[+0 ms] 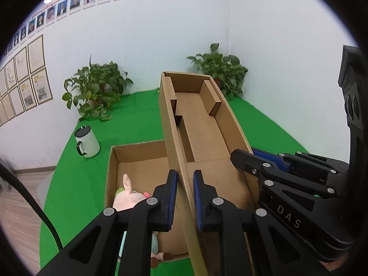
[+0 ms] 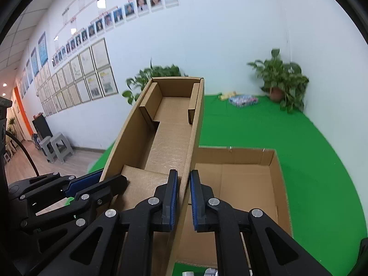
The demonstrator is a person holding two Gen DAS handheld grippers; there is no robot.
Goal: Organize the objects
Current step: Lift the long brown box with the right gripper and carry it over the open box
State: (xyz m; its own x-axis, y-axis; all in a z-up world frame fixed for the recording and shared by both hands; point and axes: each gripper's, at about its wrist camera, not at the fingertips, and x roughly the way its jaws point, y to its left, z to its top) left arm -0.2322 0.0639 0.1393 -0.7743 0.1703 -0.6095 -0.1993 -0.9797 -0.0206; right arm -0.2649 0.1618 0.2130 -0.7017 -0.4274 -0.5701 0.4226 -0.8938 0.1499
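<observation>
The left gripper (image 1: 185, 197) has its fingers clamped on the left wall of the cardboard lid (image 1: 202, 124), held tilted above the open cardboard box (image 1: 140, 163) with the plush toy (image 1: 128, 197); the right gripper (image 2: 184, 197) pinches the lid's right wall.
</observation>
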